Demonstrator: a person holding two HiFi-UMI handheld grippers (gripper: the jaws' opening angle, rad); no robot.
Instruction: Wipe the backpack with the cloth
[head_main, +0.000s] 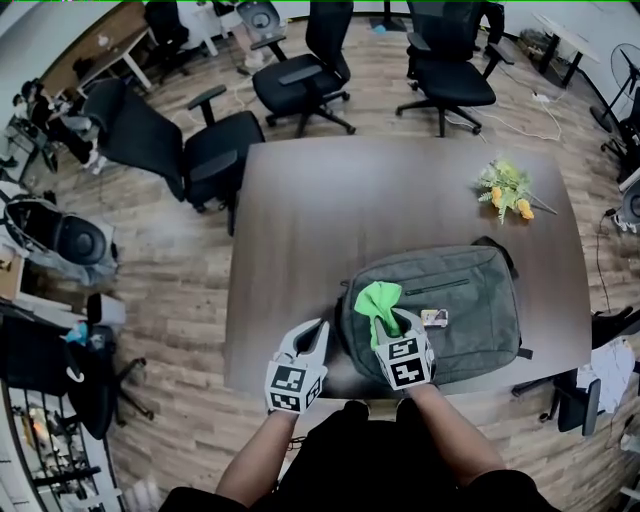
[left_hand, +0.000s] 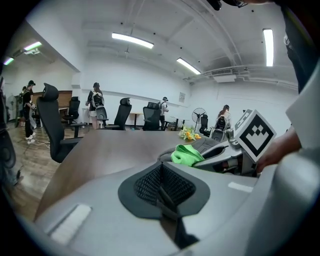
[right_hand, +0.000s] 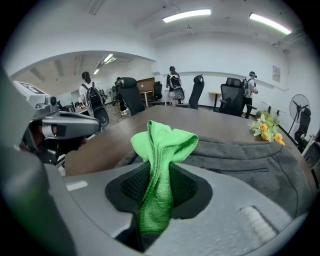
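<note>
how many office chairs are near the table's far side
3: one chair at the far-left corner of the table, one beyond the far edge, one further right. More stand farther back, partly cut off.

Lighting bright and even, from ceiling strip lights (right_hand: 186, 15). Soft glare on the surface (head_main: 330, 190) at frame centre. Strong fisheye bending at all edges. Both gripper views have dark vignetted corners and a slightly soft foreground.
</note>
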